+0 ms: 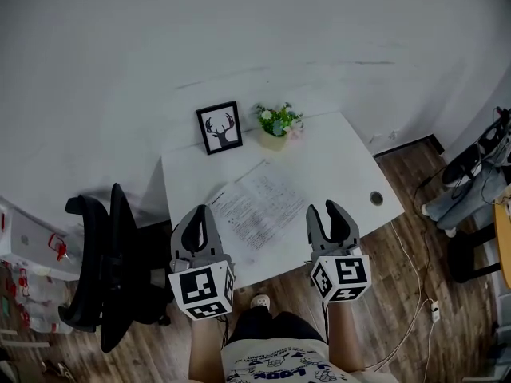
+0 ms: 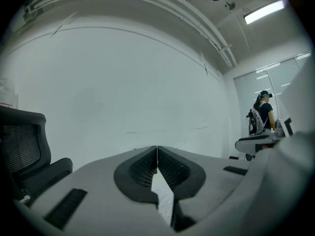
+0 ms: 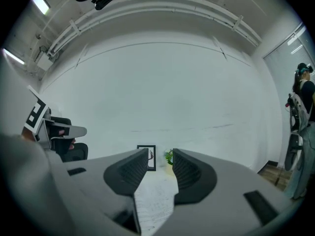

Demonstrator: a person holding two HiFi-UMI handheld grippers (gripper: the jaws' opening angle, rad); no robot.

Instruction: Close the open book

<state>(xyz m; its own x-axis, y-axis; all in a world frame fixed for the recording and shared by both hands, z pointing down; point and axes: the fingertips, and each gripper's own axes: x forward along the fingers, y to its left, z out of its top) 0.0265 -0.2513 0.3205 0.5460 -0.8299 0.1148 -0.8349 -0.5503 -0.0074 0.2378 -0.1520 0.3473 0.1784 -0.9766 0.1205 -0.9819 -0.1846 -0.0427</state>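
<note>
Two grippers to log first. See left gripper (image 1: pixel 200 214) pinched fully shut, tips touching, nothing caught between. See right gripper (image 1: pixel 331 210) w/ jaws parted approx. halfway, empty too: only printed pages visible beyond the gap. Hovering at the desk's near edge, one at each side of the task's thing, apart from it as far as can be seen.

Find the open book (image 1: pixel 257 202) lying flat on the desk (image 1: pixel 339 162), between centre and near edge, skewed to the desk's sides. Well clear of the picture frame (image 1: pixel 219 127) and small plant (image 1: pixel 277 124) at the back edge.

Expect thin, light, floppy: looks like a soft-cover or pamphlet, no stiff boards visible. Prob. slides on the smooth top if pushed sideways, so pin one half w/ the shut left tips. Take hold at an outer page edge, not at the spine — slip one right jaw under the free edge, pinch lightly, lift, fold over onto the other half. Avoid a hard squeeze: paper creases and tears easily. Can't tell page count or thickness from these views.
</note>
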